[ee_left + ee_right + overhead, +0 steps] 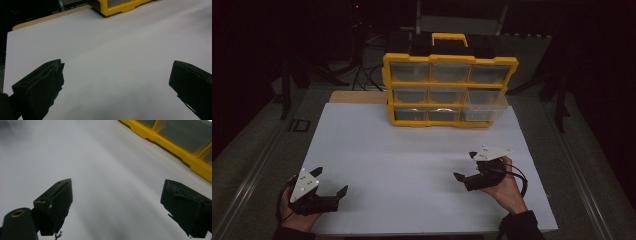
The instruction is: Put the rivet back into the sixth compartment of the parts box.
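Both grippers, left [332, 181] and right [465, 165], gape empty, poised well short of the yellow clear-drawered plastic organizer [447, 92]; next, reach in.

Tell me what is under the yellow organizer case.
The yellow organizer case stands upright at the far edge of the white board. A strip of wooden tabletop shows beside it. What lies directly beneath its base is covered.

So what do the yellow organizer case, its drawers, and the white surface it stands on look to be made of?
The organizer case: likely moulded plastic, with a uniform yellow frame and a smooth, slightly glossy finish. Its drawers: clear plastic, see-through with faint glints. The white surface: a matte sheet, maybe paper or board, with no glare; a tan, wood-like edge shows beyond it. Both grippers' fingers look like matte black plastic.
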### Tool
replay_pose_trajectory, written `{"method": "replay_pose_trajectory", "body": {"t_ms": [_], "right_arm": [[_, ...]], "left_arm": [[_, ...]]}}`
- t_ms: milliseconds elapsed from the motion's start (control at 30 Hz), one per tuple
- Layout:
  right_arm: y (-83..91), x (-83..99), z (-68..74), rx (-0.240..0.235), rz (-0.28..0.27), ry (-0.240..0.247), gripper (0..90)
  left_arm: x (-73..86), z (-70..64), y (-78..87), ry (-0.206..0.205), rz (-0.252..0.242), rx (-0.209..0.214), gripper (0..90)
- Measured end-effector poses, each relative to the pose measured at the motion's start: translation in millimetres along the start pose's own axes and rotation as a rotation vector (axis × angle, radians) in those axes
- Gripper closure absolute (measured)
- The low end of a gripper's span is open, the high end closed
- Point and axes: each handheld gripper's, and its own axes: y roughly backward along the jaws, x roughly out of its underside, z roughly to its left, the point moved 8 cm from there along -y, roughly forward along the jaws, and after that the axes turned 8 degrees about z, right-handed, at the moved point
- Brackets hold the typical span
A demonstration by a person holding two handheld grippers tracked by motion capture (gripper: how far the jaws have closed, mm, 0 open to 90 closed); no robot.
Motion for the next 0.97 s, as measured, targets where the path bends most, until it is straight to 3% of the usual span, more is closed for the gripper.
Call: {"method": "replay_pose_trajectory", "body": {"t_ms": [133,300,433,633,800,967], "right_arm": [[16.7,3.9,2.3,0.018,-0.058,-0.008,10.6],[28.4,17.1,3.3,0.044,-0.067,-0.007,10.6],[30.4,34.6,1.5,0.076,-0.067,-0.026,10.6],[38.1,50.3,0.8,0.096,-0.159,-0.071,10.4],[39.0,57.8,-2.8,0.107,-0.21,-0.088,10.3],[38.9,57.9,-2.1,0.096,-0.222,-0.079,10.0]], "left_arm": [[-0.7,2.6,3.1,0.009,-0.011,-0.012,0.3],[-1.6,3.5,5.0,0.011,-0.019,-0.016,0.3],[-2.0,3.8,5.9,0.01,-0.021,-0.021,0.3],[-3.5,4.1,8.3,0.017,-0.037,-0.024,0.3],[-4.5,3.8,9.7,0.017,-0.052,-0.031,0.3],[-3.9,2.5,8.8,0.017,-0.045,-0.036,0.3]]}}
